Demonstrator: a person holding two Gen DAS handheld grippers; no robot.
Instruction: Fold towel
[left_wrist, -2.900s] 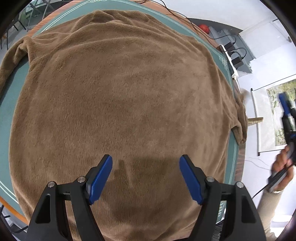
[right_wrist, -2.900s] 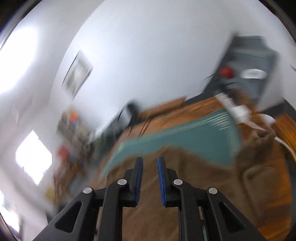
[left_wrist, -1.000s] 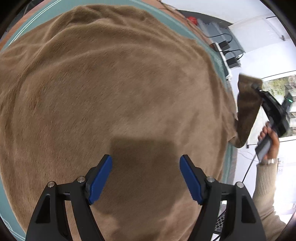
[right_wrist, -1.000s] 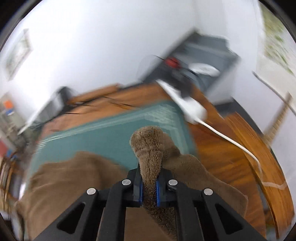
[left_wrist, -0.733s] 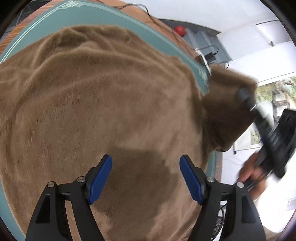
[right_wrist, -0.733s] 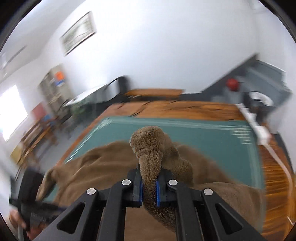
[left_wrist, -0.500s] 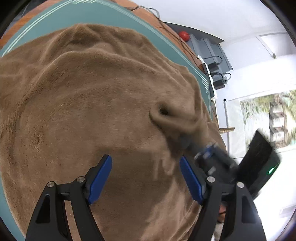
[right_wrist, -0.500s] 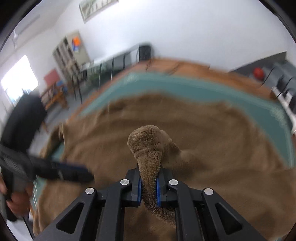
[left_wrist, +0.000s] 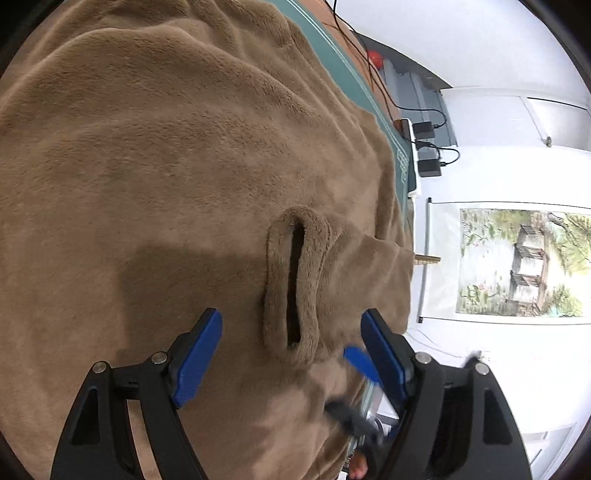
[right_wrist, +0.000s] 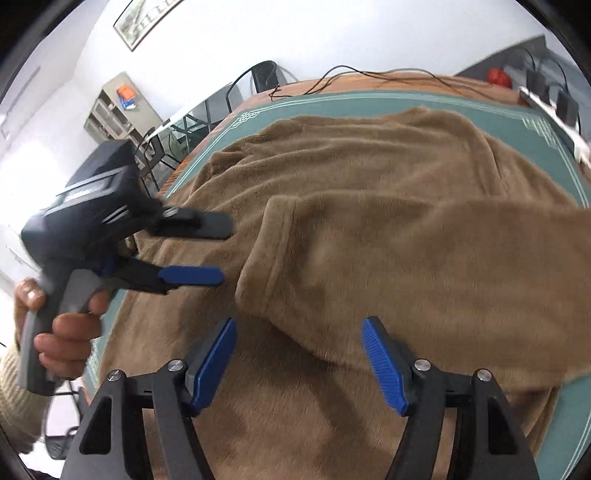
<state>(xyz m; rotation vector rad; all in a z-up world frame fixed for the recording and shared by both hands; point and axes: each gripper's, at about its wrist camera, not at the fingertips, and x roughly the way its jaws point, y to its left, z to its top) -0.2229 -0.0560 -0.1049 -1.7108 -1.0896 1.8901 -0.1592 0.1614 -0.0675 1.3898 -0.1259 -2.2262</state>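
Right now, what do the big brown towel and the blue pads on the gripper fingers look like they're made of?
The brown towel looks like plush fleece or microfibre: short fuzzy nap, soft rounded folds, matte. The blue finger pads look like moulded rubber or plastic, with fine ribs across the face; which one I cannot tell.

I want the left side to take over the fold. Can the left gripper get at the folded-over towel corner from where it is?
Probably yes. The left gripper is open, and the folded-over corner of the brown towel lies just ahead between its fingers, with nothing over it. The right gripper is open too and close beside it, so it might crowd the approach.
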